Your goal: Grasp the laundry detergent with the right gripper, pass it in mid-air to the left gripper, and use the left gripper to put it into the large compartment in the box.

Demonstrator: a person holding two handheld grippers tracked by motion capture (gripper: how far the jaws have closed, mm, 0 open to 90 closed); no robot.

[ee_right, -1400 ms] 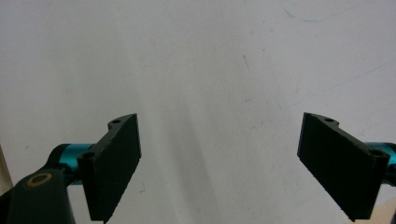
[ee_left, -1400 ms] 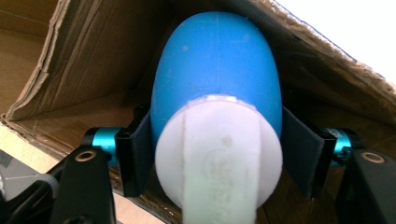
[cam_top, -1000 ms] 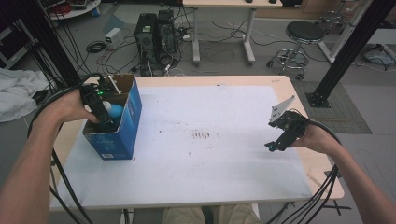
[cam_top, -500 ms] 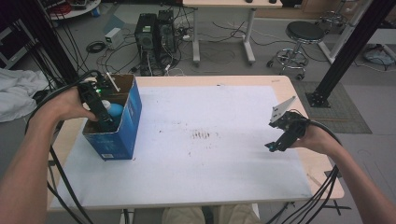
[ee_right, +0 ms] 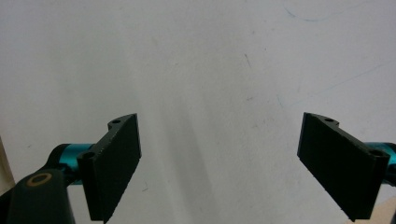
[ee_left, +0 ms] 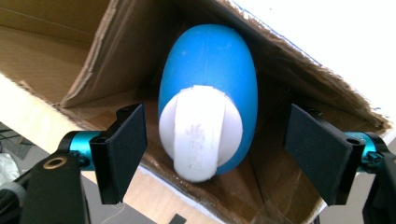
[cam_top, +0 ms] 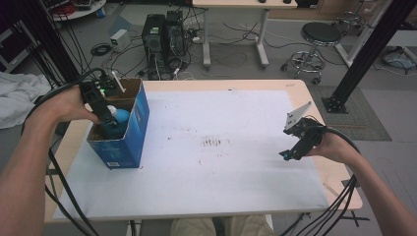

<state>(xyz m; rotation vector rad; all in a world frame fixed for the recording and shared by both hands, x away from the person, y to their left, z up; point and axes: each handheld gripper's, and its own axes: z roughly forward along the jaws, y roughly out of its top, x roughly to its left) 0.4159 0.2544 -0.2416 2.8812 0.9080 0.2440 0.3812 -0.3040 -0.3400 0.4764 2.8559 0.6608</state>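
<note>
Blue-and-white egg-shaped object (ee_left: 208, 100), one in count, lies inside the open cardboard box (cam_top: 129, 142) at the left side of the table (cam_top: 236, 196). In the left gripper view it rests against the box's inner wall, white capped end toward the camera, blue body pointing deeper in.

Left gripper (cam_top: 105, 118) reaches down into the box mouth. Its fingers (ee_left: 122, 151) have just been opening; they now stand on either side of the object with a clear gap on both sides, pads off its surface. Nothing held.

Right gripper (cam_top: 291, 150) hangs over the bare white table surface at the right, well apart from the box. Fingers (ee_right: 114, 161) spread wide, nothing between them.

Progress, as a judgement: the placing of the object into the box looks done, since it sits inside unsupported by the fingers. Left to do: lift the left gripper out of the box without catching the cardboard flaps. No other loose item is seen on the table for either hand to fetch.

Count:
- egg-shaped object: 1
- cardboard box, blue printed outside: 1
- grippers: 2, both empty

Beyond the table: a stool (cam_top: 319, 37) and computer towers (cam_top: 164, 34) on the floor.
</note>
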